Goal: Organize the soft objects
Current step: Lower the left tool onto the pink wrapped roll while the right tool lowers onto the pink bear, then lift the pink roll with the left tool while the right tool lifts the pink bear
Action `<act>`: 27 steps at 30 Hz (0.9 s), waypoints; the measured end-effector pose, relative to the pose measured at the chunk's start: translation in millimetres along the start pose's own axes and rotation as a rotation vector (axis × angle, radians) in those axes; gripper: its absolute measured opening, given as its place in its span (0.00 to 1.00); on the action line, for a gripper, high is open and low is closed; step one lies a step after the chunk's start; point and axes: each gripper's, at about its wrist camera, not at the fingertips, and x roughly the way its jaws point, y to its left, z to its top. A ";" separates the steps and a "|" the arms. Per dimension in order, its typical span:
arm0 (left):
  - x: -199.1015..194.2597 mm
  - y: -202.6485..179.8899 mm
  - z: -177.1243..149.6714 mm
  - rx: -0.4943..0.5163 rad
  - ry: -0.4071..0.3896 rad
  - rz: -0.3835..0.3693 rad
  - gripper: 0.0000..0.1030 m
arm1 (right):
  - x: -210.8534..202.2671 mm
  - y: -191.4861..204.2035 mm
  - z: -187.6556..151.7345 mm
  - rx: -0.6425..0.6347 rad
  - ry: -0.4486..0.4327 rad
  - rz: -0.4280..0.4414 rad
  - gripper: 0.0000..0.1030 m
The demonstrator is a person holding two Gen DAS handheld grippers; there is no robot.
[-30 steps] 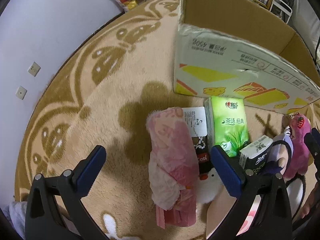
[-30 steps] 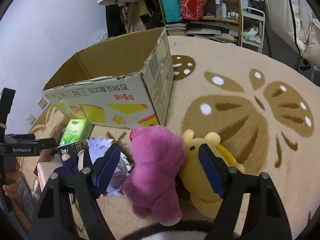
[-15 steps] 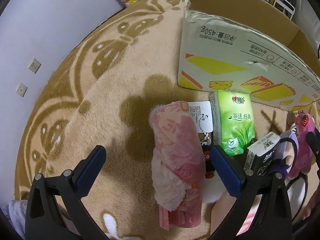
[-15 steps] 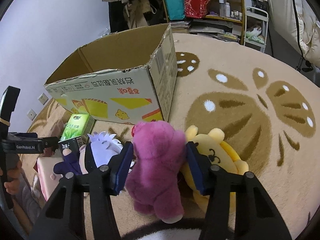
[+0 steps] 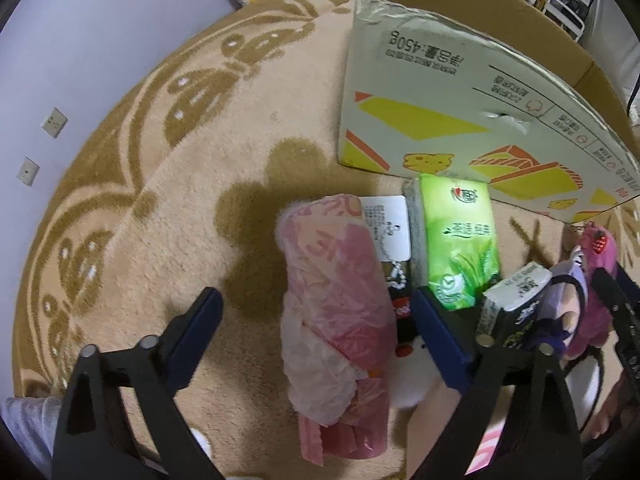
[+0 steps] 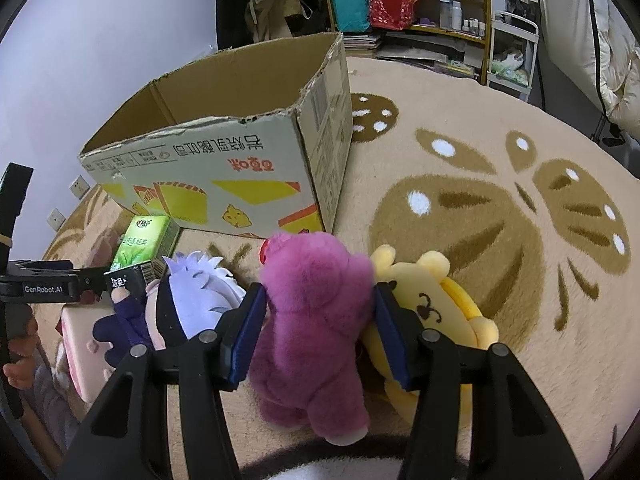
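Right tool (image 6: pixel 318 330): clenched on the pink bear (image 6: pixel 316 320). Its two blue pads press the bear's sides, low in the middle of the right wrist view.
Pink bear: stands on the rug (image 6: pixel 500 264), seen from the back, in front of the box corner.
Yellow toy (image 6: pixel 440 304): just to the right of the pink bear, touching it, partly behind the right pad.
Purple-haired doll (image 6: pixel 192 300): just to the left of the pink bear, lying on the rug.
Left tool (image 5: pixel 316 332): its jaws are closing. The pink bundle (image 5: pixel 336 312) lies between them. The left pad is well clear of the bundle. I cannot tell if the right pad touches it yet.
Pink bundle: a long soft roll in crinkly plastic, in the lower middle of the left wrist view, lying on the rug.
Green pack (image 5: pixel 460 240): right of the pink bundle, close to the front of the box.
White tag (image 5: pixel 386 232): between the pink bundle and the green pack.
Small dark carton (image 5: pixel 516 304): lower right of the left wrist view, next to the green pack.
White fluffy toy (image 5: pixel 412 380): peeks out under the pink bundle, near the right pad.
Box (image 6: pixel 248 152): big cardboard box, open at the top, in the upper middle of the right wrist view. No toys show inside it.
Shelf (image 6: pixel 420 4): far back at the top, full of bags and bottles.
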 end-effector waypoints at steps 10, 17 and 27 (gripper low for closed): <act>0.1 3.9 1.0 -0.037 0.013 -0.124 0.52 | 13.5 10.4 -0.3 -0.048 0.019 -0.008 0.65; -10.3 -0.7 -1.7 0.013 -0.025 -0.117 0.31 | 18.4 18.5 -2.8 -0.084 0.007 -0.037 0.56; -28.9 -4.8 -8.2 0.031 -0.073 -0.088 0.20 | 4.7 19.3 -3.0 -0.076 -0.035 -0.045 0.55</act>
